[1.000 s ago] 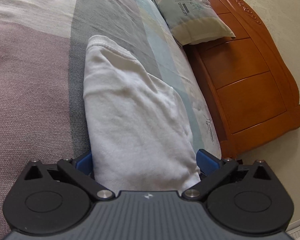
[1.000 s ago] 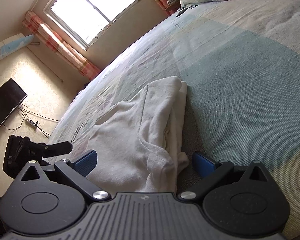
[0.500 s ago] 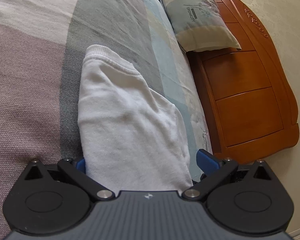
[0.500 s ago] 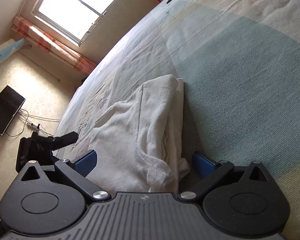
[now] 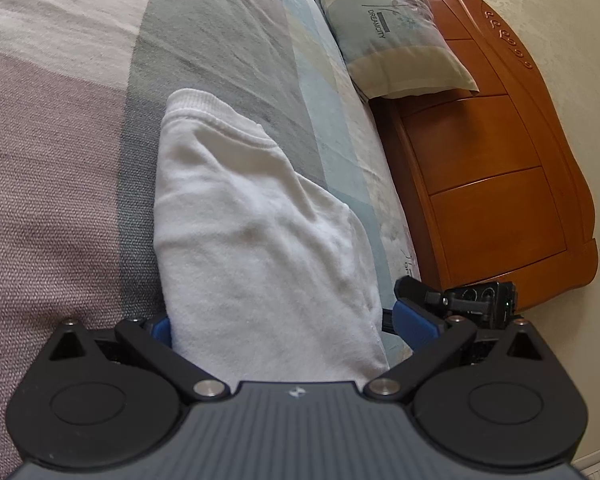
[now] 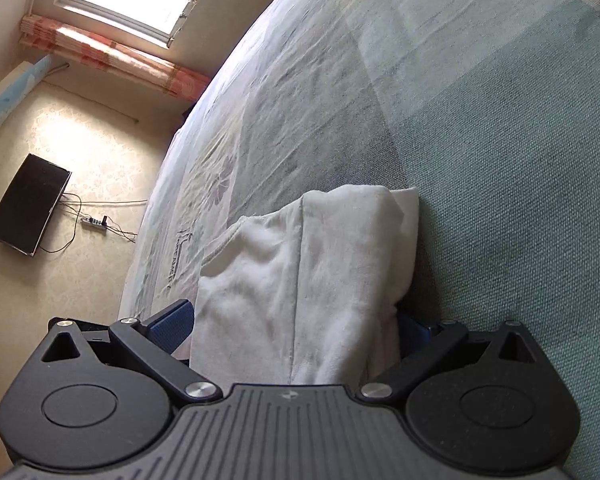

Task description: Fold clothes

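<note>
Left wrist view: left tool spread wide around the folded white cotton garment on the patterned bed. Right tool likewise released, apparently ungripped. Clench both evenly before lifting; keep layers aligned.

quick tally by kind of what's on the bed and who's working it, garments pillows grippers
Garments: 1, the white garment, folded on the bed
Pillows: 1, the pillow by the wooden headboard
Grippers: 2, left gripper and right gripper, both wide open astride the cloth
Total: 4
</note>
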`<state>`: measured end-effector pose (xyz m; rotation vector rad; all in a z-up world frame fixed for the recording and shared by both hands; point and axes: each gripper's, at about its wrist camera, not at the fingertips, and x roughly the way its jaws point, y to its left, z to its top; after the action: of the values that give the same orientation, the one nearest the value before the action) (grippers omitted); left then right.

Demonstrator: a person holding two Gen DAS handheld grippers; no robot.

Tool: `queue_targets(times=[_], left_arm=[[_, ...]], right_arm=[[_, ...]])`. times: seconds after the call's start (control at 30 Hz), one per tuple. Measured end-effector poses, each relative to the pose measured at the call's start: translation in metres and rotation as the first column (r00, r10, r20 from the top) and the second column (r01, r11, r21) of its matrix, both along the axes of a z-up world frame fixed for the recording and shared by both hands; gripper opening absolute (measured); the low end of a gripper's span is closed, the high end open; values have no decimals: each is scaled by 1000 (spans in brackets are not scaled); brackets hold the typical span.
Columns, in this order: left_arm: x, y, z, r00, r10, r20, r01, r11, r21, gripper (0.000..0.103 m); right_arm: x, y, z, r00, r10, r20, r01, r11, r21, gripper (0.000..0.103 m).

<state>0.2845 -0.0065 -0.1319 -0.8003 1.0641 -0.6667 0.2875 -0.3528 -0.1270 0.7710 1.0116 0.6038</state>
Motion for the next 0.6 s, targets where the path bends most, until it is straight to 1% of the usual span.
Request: queue_targets(times=[0.17, 0.27, 0.33, 0.43, 0.53, 0.6], left_arm=[[2, -2, 1, 1000, -3, 2, 3, 1000, 1, 102], [3, -3, 1, 1000, -7, -1, 7, 1000, 3, 102], [4, -2, 1, 1000, -7, -8, 7, 1000, 1, 102], [3, -3, 0, 1000, -7, -5, 7, 1000, -3, 102], [1, -4, 1, 1000, -8, 5, 8, 1000, 0, 102], [-1, -5, 2, 1000, -19, -13, 19, 1000, 10, 102]], right_arm=[[-30, -6, 4, 997, 39, -68, -38, 999, 21, 103], [-36, -6, 3, 996, 51, -75, -47, 998, 46, 103], [-29, -5, 1, 996, 40, -84, -34, 997, 69, 103], [-10, 0, -5, 997, 35, -71, -27, 994, 110, 103], [-4, 4, -7, 997, 47, -69, -40, 993, 110, 103], [-9, 2, -7, 997, 51, -53, -45, 992, 115, 103]])
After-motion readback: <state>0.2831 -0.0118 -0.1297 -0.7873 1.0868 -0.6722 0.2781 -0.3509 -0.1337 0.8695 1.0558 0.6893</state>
